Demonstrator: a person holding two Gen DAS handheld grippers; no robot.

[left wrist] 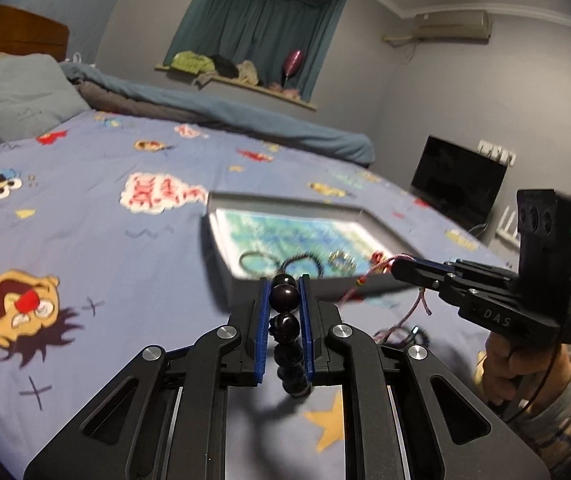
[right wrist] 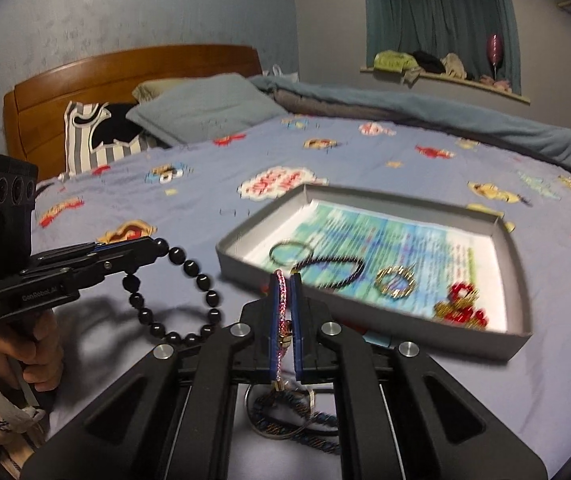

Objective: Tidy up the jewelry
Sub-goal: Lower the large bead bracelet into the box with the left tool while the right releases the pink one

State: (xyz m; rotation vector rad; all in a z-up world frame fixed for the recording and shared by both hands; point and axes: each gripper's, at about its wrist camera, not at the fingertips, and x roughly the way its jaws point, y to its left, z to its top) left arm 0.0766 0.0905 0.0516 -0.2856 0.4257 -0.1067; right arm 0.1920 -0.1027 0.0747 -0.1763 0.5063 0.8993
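- Here, your left tool [left wrist: 284,280] sits at the lower centre of the left wrist view, its blue pads nearly together and pinched on the black bead bracelet [left wrist: 284,296].
- In the right wrist view the same bracelet [right wrist: 177,292] hangs as an open loop from that tool [right wrist: 157,245] at the left of the frame, above the bed sheet [right wrist: 165,208].
- Your right tool [right wrist: 284,276] occupies the lower centre of its own view, jaws all but closed on a thin pink cord bracelet [right wrist: 281,300] that runs down between the pads.
- In the left wrist view that tool [left wrist: 395,266] enters from the right edge, the pink cord [left wrist: 369,276] trailing from its tip.
- The grey tray [right wrist: 519,272] lies on the bed, centre right of the right wrist view; its printed lining is blurred.
- Inside the tray, along its near wall: a dark ring [right wrist: 289,251], a dark bead loop [right wrist: 331,270], a gold ring bracelet [right wrist: 395,282] and a red and gold piece [right wrist: 461,306].
- Below your right tool, on the sheet, lies a blue braided piece [right wrist: 285,420], partly hidden.
- Your right hand [left wrist: 517,372] grips its handle at the lower right of the left wrist view.
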